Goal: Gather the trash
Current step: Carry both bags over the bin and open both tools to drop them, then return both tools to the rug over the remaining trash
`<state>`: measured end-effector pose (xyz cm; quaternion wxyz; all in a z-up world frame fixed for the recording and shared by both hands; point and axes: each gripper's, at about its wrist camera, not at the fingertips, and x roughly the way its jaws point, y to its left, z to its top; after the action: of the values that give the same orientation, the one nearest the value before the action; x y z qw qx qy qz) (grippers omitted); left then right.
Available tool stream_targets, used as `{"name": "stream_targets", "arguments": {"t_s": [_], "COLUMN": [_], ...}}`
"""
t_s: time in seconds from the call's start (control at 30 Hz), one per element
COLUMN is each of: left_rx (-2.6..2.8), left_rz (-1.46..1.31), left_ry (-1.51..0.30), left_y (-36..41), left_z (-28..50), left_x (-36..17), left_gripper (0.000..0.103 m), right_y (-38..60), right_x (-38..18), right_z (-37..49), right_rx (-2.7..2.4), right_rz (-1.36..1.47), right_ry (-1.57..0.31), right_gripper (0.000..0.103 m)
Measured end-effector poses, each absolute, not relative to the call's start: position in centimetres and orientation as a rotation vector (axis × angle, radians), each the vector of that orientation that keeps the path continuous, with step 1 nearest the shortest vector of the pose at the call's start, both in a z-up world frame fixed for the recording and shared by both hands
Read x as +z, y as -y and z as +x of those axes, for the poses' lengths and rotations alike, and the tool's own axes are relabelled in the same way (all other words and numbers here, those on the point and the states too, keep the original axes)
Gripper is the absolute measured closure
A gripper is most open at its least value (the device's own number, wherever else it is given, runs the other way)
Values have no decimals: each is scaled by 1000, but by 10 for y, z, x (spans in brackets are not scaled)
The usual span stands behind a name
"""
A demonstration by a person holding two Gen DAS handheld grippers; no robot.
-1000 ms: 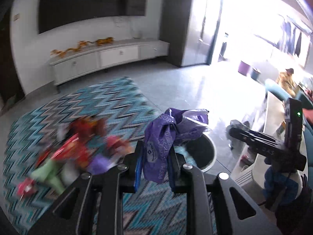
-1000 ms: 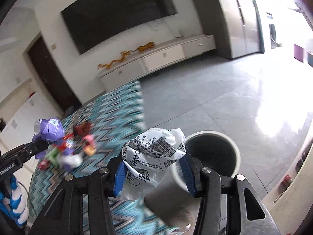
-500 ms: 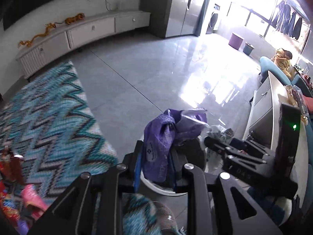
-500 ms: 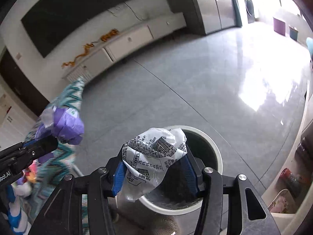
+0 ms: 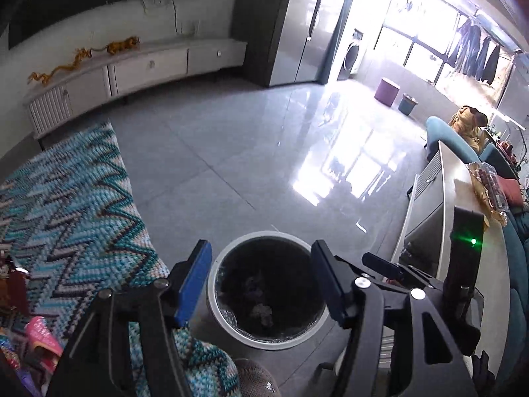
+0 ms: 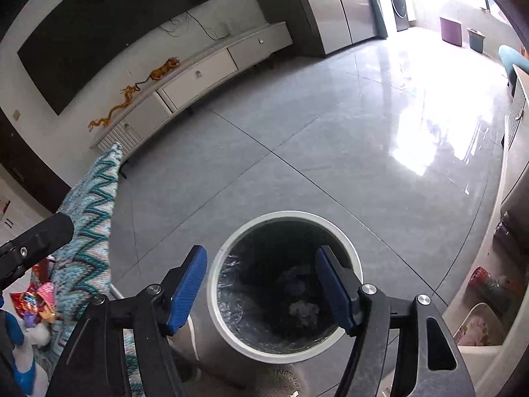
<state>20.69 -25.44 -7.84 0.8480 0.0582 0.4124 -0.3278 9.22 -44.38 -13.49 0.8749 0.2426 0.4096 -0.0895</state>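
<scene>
The left gripper point(image 5: 261, 274) is standing with its blue-padded jaws spread apart, having just been opening, and nothing is sitting between them. The right gripper point(image 6: 261, 284) is likewise gaping after opening, its jaws empty too. Both are hanging directly over the white-rimmed trash bin point(image 6: 344, 241), whose mouth is showing between each pair of fingers.

The bin is wearing a clear plastic liner, and crumpled wrappers point(image 6: 302, 309) are lying at its dark bottom; in the left wrist view a purplish scrap point(image 5: 254, 289) and a pale one are sitting there. Any print on them is too small to read. Faint lettering is showing on a knitted tan surface below the bin in the right wrist view, too blurred to make out.

Beside the bin, the zigzag teal rug point(image 5: 76, 205) is carrying more bright red and pink wrappers point(image 5: 41, 340) at its near edge. On the long counter point(image 5: 463, 218) to the right, a clear bag of food point(image 5: 487, 188) is resting.
</scene>
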Motion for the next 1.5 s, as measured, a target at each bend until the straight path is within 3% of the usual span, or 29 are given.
{"name": "stream_targets", "arguments": {"t_s": [0.4,0.73,1.23,1.5], "left_rx": [-729,-567,-260,-259], "left_rz": [178,72,-162,-232], "left_ry": [-715,-670,-706,-779], "left_y": [216,95,-118,-136], "left_z": [128,104,94,105], "left_x": [-14,5,-35,-70], "left_gripper": [42,42,42,42], "right_y": [409,352,250,195], "right_x": [-48,0,20,-13], "right_z": [44,21,28,48], "right_rx": [-150,-66,115,274], "right_rz": [472,385,221,170], "right_ry": [-693,-631,-670,-791], "right_gripper": [37,37,37,45]}}
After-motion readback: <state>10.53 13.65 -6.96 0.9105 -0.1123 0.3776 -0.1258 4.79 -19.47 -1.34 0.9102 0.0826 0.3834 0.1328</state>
